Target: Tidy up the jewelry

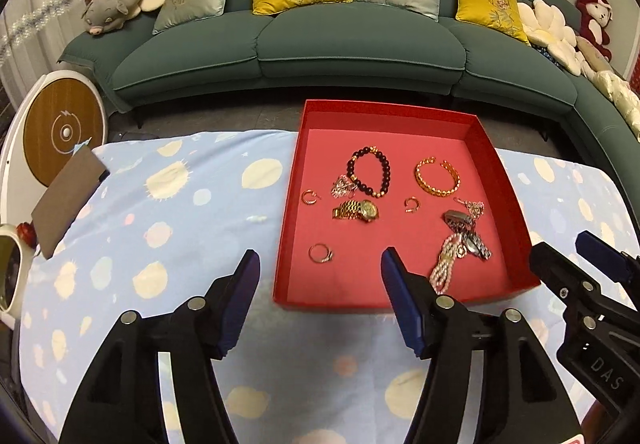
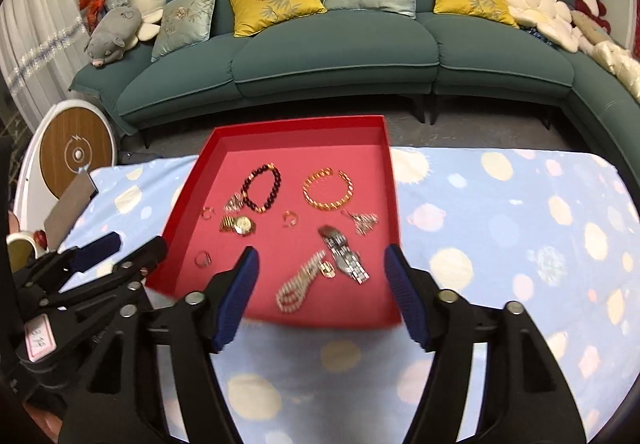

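Jaws: my left gripper (image 1: 316,300) and right gripper (image 2: 322,298) are both wide open, holding nothing.
Jewelry: all inside the red tray (image 2: 394,203), near its front edge lies the pearl bracelet (image 2: 298,286).
Key relation: the bracelet lies straight before my right jaws, its long axis diagonal; my right hand is nearer.

Just beyond the left gripper's (image 1: 318,268) right jaw, that jaw covers the pearl bracelet's (image 1: 444,264) near end. The small rings' (image 1: 321,253) details are too small to tell.
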